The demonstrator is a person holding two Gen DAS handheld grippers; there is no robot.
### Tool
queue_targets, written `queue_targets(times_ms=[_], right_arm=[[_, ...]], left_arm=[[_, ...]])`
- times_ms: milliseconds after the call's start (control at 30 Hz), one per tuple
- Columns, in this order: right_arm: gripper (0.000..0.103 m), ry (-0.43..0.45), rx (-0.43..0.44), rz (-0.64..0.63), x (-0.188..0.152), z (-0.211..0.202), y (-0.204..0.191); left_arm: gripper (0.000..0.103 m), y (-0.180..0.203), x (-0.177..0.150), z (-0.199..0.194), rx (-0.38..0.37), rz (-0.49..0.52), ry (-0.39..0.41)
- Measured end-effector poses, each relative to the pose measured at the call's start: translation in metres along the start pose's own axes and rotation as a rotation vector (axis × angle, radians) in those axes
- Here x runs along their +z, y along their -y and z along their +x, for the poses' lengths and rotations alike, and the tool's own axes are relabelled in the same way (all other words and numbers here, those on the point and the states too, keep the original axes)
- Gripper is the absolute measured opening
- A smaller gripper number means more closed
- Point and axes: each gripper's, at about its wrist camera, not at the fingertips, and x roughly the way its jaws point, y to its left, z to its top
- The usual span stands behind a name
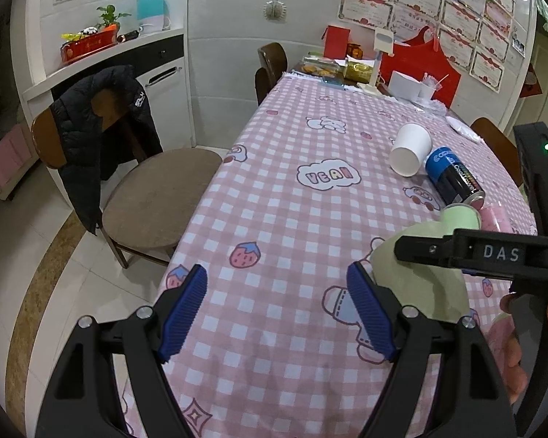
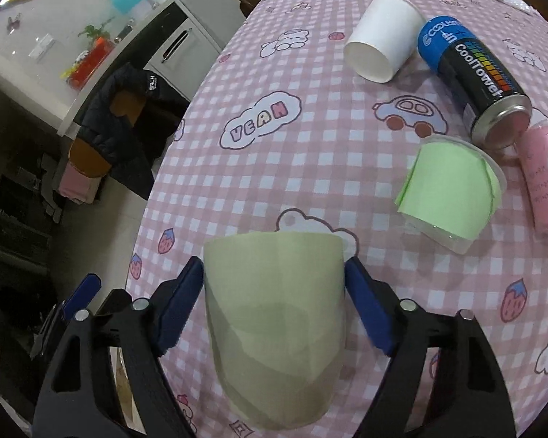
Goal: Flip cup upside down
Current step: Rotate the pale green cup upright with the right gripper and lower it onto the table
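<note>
A pale green cup (image 2: 274, 314) sits between the blue pads of my right gripper (image 2: 274, 292), which is shut on its sides just above the pink checked tablecloth (image 2: 259, 182). Its flat closed end points away from the camera. In the left wrist view the same cup (image 1: 420, 277) shows partly behind the right gripper's black finger (image 1: 456, 252). My left gripper (image 1: 277, 310) is open and empty, over the tablecloth (image 1: 292, 219) to the left of the cup.
A white paper cup (image 2: 383, 43), a blue and black can (image 2: 471, 80), a clear cup with green lining (image 2: 453, 193) and a pink tube (image 2: 544, 179) lie on their sides further back. A chair with a black jacket (image 1: 102, 138) stands left of the table.
</note>
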Motion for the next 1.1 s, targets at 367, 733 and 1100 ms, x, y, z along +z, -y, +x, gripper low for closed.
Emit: queue_targets(times_ms=[367, 733, 1100], right_arm=[[0.075, 0.161, -0.074, -0.14, -0.009, -0.035, -0.015], [0.075, 0.273, -0.125, -0.245, -0.022, -0.041, -0.025], [0.079, 0.304, -0.083, -0.253, -0.039, -0.046, -0.026]], left_arm=[[0.078, 0.003, 0.001, -0.003, -0.017, -0.026, -0.003], [0.078, 0.012, -0.002, -0.01, -0.002, -0.009, 0.002], [0.078, 0.013, -0.01, -0.023, 0.019, 0.004, 0.017]])
